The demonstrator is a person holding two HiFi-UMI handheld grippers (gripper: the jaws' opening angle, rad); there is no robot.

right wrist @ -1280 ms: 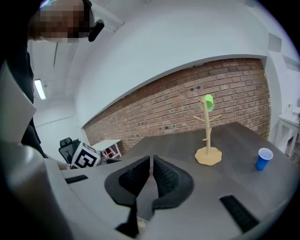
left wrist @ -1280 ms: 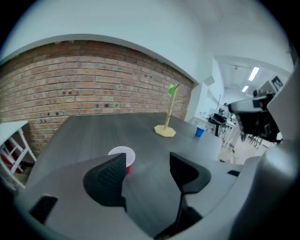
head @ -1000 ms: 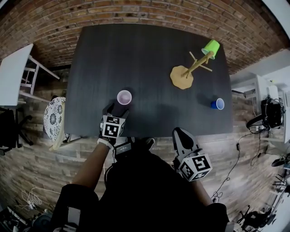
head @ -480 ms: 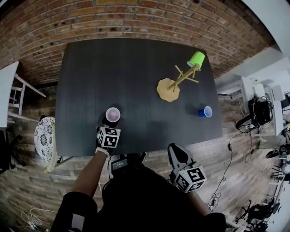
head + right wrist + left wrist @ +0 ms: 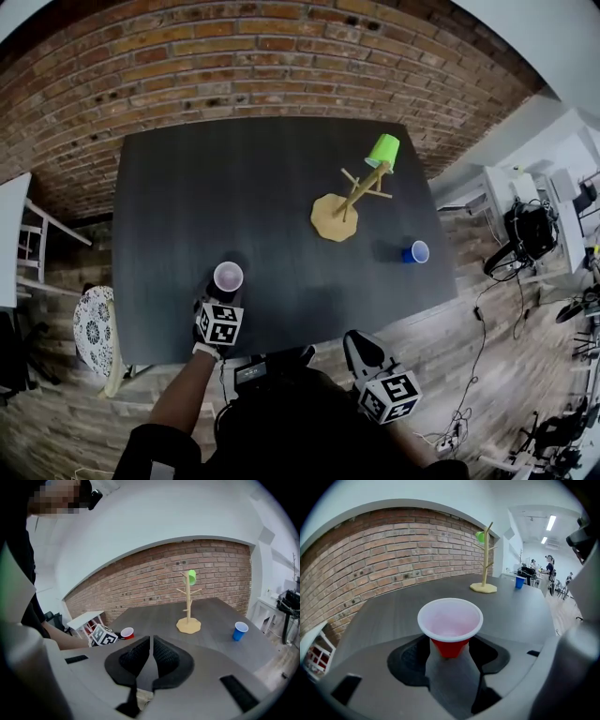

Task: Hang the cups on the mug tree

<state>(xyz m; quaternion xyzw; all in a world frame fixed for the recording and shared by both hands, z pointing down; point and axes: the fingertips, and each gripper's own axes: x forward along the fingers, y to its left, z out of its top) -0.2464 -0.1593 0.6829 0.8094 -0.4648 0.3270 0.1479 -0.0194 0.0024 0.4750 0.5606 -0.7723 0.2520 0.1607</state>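
1. The right gripper [image 5: 149, 660] hangs nearest the person, short of the near edge of the surface [image 5: 187, 206]. Its fingers are pressed together with nothing between them.
2. The left gripper [image 5: 450, 651] is at the near left of the surface, pointing slantwise down. Its fingers [image 5: 410, 656] have just been closing and stand wide, one on each side of the red cup [image 5: 450, 623]. The pads lie just beside the cup's lower wall, with no squeeze showing on it.
3. The red cup stands upright on the surface, straight ahead of the left gripper and between its fingers. Its mouth is up, its long axis vertical and its narrow foot at pad level. The left hand is far nearer to it than the right.
4. Farther on and off to the right stands the tree [image 5: 336, 214], trunk upright and pegs slanting up. The red cup's mouth faces away from every peg, so it likely has to be tipped over before it can go on one.
5. The blue cup [image 5: 415, 251] stands upright to the right of the tree's foot, apart from it and nearer the right hand.
6. Farthest off, a green cup [image 5: 382, 150] hangs on a top peg, its mouth seemingly toward the trunk.
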